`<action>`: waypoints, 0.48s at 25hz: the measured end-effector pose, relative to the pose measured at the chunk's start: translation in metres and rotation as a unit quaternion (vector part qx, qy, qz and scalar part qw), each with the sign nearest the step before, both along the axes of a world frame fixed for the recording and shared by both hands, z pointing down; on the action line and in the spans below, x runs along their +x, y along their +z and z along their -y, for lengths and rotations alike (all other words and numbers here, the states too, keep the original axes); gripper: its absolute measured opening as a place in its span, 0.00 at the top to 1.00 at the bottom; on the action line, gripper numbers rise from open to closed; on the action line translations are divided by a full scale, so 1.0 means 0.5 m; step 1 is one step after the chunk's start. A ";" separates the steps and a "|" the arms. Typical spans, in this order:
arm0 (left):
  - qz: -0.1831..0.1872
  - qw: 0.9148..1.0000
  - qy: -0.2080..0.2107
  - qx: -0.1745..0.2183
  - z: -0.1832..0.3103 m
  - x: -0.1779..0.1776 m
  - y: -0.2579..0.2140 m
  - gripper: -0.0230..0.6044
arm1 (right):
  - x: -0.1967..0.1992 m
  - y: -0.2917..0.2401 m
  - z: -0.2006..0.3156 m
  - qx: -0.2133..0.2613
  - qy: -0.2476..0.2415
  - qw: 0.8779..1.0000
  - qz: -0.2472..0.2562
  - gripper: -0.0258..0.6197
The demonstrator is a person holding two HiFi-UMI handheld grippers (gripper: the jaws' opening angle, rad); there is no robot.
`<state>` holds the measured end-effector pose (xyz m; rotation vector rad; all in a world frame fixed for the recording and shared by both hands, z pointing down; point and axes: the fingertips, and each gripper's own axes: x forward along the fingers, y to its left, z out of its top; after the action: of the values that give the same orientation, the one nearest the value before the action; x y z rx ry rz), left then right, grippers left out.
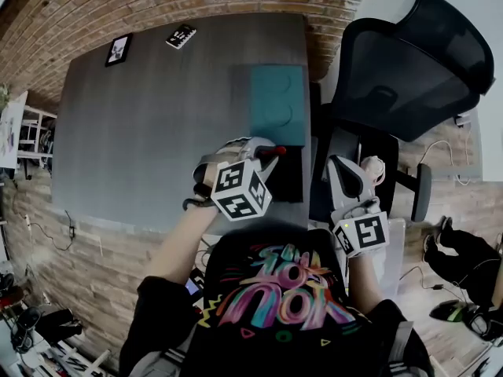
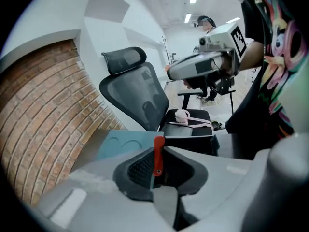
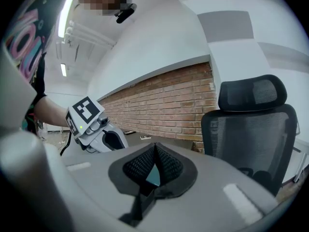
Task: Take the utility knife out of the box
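My left gripper [image 1: 266, 154] hangs over the near right corner of the grey table [image 1: 157, 132], shut on a slim red utility knife [image 1: 275, 151]. In the left gripper view the knife [image 2: 158, 154] stands upright between the black pads. Just beyond it an open black box [image 1: 289, 177] sits at the table's right edge, and its teal lid [image 1: 277, 104] lies flat behind it. My right gripper [image 1: 351, 177] is held off the table to the right, near the chair. Its jaws meet at the tips [image 3: 155, 151] with nothing between them.
A black mesh office chair [image 1: 409, 61] stands right of the table, with a pink and white item [image 2: 183, 115] on its seat. A small picture frame [image 1: 119, 49] and a marker card [image 1: 181, 35] lie at the table's far edge by the brick wall.
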<state>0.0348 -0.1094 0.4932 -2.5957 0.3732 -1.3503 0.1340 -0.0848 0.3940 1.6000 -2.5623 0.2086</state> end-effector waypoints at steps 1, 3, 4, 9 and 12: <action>-0.011 1.000 -0.010 0.007 0.005 -0.004 -0.014 0.88 | -0.001 -0.004 0.002 0.003 -0.001 1.000 -0.001 0.96; -0.032 0.999 -0.028 0.019 0.012 -0.014 -0.041 0.88 | -0.005 -0.008 0.002 0.005 -0.004 1.000 -0.003 0.96; -0.041 0.998 -0.036 0.024 0.014 -0.019 -0.052 0.88 | -0.007 -0.009 0.001 0.005 -0.005 1.000 -0.004 0.96; -0.091 0.991 -0.087 0.041 0.034 -0.048 -0.103 0.88 | -0.016 -0.016 0.008 0.010 -0.012 1.000 -0.007 0.96; -0.134 0.982 -0.124 0.043 0.042 -0.068 -0.135 0.88 | -0.025 -0.024 0.012 0.013 -0.016 1.000 -0.008 0.96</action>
<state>0.0006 -0.1302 0.4258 -2.7328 0.8022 -1.0196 0.1214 -0.0910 0.3822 1.5604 -2.5875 0.1607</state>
